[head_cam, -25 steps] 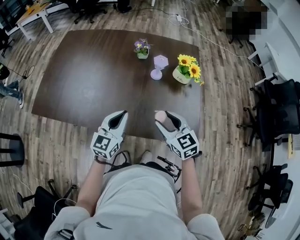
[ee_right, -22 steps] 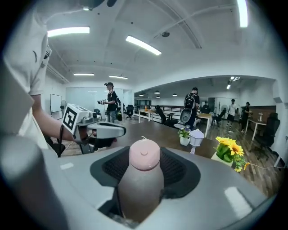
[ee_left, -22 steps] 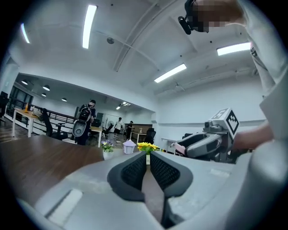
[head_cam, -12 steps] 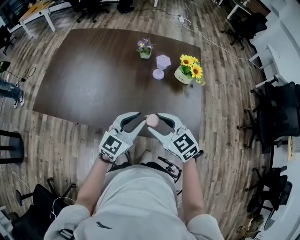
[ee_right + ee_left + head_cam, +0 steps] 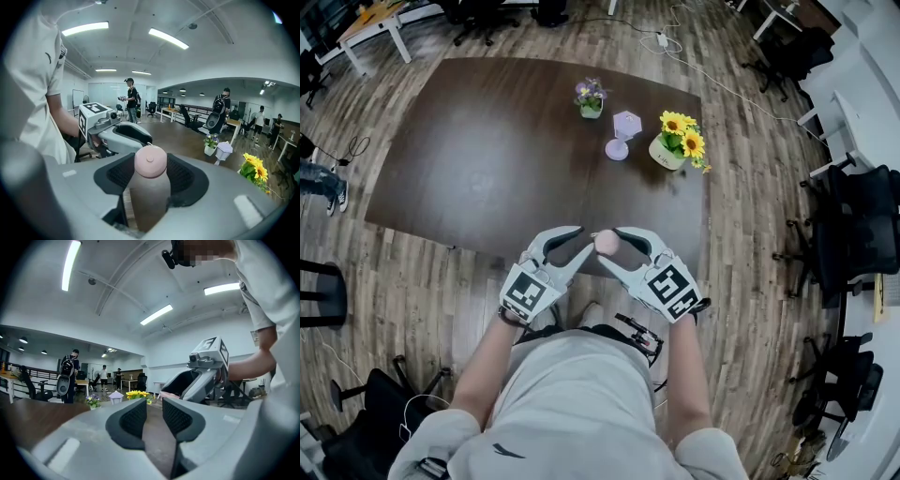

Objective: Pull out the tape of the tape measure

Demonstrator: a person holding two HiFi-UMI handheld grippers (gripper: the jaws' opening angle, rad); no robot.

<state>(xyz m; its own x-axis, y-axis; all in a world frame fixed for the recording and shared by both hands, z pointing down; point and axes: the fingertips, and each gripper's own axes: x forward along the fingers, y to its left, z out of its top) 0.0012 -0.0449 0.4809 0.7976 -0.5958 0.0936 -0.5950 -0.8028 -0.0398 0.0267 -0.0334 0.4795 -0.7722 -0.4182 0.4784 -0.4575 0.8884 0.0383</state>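
Observation:
A round pink tape measure [image 5: 606, 243] is held in front of the person's body, over the near edge of the table. My right gripper [image 5: 607, 244] is shut on it, and its pads press the case [image 5: 151, 161] from both sides. A small pale tab sticks out of the case toward the left. My left gripper [image 5: 583, 238] faces it from the left with its tips just short of the case, and it is open. Nothing lies between its pads [image 5: 136, 418]. The right gripper [image 5: 201, 376] shows close ahead in the left gripper view.
A dark brown table [image 5: 487, 141] carries a purple flower pot [image 5: 590, 97], a lavender lantern-shaped ornament [image 5: 621, 134] and a pot of sunflowers [image 5: 677, 141] at its far right. Black office chairs [image 5: 862, 225] stand to the right. Several people stand far off in the room.
The two grippers have come together at the middle. The left gripper has gone from shut to open and now points at the tape measure. Little has moved in the last half second.

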